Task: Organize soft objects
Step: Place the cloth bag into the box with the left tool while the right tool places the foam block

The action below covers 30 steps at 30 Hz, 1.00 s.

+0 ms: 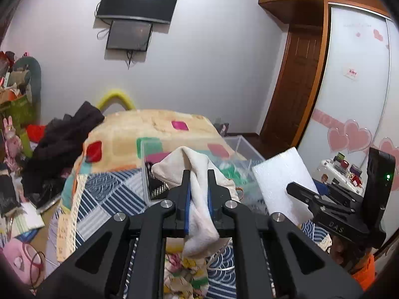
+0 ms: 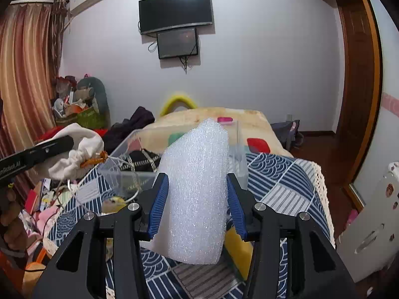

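Observation:
My left gripper [image 1: 198, 174] is shut on a white cloth drawstring bag [image 1: 199, 199] and holds it above the bed; the bag also shows at the left of the right wrist view [image 2: 74, 149]. My right gripper [image 2: 195, 178] is shut on a white foam sheet [image 2: 197, 194], held upright above the bed; the sheet also shows in the left wrist view [image 1: 281, 184]. A clear plastic box [image 2: 129, 172] stands on the bed just beyond both grippers and holds a dark item with a chain [image 2: 143, 160]. The box also shows in the left wrist view [image 1: 243, 147].
A patterned bedspread [image 2: 281, 182] covers the bed. A yellow sponge [image 2: 239, 251] lies under my right gripper. A floral cloth [image 1: 184, 274] lies under my left gripper. Dark clothes [image 1: 64, 139] are piled at the left. Clutter lies on the floor left; a wardrobe [image 1: 359, 74] stands right.

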{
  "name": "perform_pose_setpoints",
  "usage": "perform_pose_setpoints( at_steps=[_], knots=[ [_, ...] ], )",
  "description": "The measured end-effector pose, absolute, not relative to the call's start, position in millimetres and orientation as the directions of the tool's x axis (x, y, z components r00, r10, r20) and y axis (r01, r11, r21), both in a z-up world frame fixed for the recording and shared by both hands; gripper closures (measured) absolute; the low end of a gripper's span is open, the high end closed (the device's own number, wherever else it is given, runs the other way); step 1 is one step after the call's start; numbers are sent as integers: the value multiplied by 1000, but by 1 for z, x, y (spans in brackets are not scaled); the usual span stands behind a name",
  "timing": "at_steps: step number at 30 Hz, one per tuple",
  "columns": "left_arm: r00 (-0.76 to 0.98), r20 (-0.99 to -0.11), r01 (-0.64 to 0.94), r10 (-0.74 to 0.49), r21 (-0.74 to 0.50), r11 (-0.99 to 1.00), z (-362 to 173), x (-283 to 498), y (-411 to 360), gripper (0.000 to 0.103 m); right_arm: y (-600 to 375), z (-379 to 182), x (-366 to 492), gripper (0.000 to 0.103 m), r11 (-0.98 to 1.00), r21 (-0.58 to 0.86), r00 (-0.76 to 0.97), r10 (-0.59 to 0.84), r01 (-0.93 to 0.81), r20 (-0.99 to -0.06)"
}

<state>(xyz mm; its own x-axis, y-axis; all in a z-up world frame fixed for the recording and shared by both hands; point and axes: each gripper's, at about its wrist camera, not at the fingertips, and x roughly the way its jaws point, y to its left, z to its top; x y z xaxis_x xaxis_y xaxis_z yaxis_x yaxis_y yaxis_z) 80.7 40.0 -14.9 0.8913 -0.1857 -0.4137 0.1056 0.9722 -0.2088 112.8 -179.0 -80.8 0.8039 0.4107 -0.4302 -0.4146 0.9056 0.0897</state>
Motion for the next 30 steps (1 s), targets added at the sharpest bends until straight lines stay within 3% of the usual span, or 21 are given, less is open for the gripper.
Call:
perform_pose_setpoints(
  at_steps=[16,22,30],
  knots=[
    [940,-326,56,-101,-146,988,12,131,41,93,-163,-46,137,60,908,70,852,412,-412,-323],
    [927,-363,47,-91,-129,991,-6,163,37,93,-148,-48,154,60,910,64,853,407,-410,-326],
    [875,-471,42,-109,-149,988,-42,207,37,93,-132,-73,185,60,915,26,828,377,-403,-415]
  ],
)
